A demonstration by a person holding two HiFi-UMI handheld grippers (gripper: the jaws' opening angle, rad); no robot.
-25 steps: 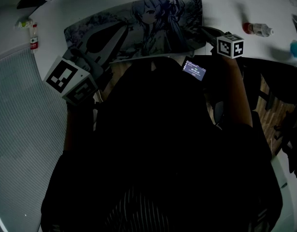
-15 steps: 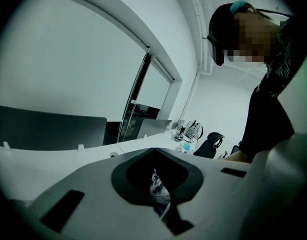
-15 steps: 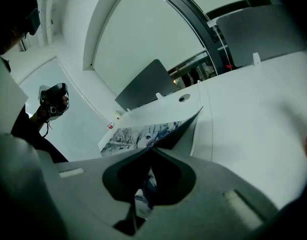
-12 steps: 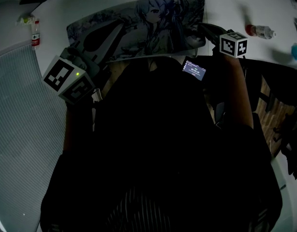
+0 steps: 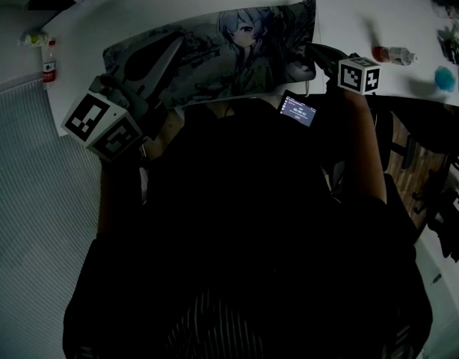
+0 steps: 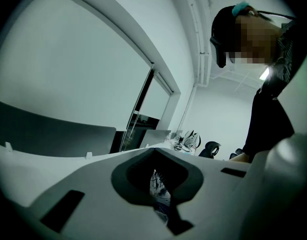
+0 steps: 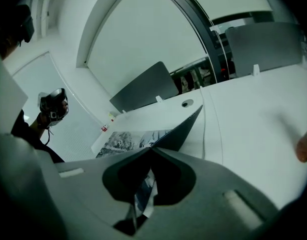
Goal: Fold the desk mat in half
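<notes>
My left gripper and right gripper clench the desk mat's corners at the table edge, for folding.

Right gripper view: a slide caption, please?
Right tongs shut on a corner of the printed desk mat, white table beyond.

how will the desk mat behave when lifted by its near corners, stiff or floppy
Probably floppy: the desk mat bends upward where the right gripper pinches it. Likely light, as two thin corner pinches hold it up. Its middle may sag between grips.
</notes>
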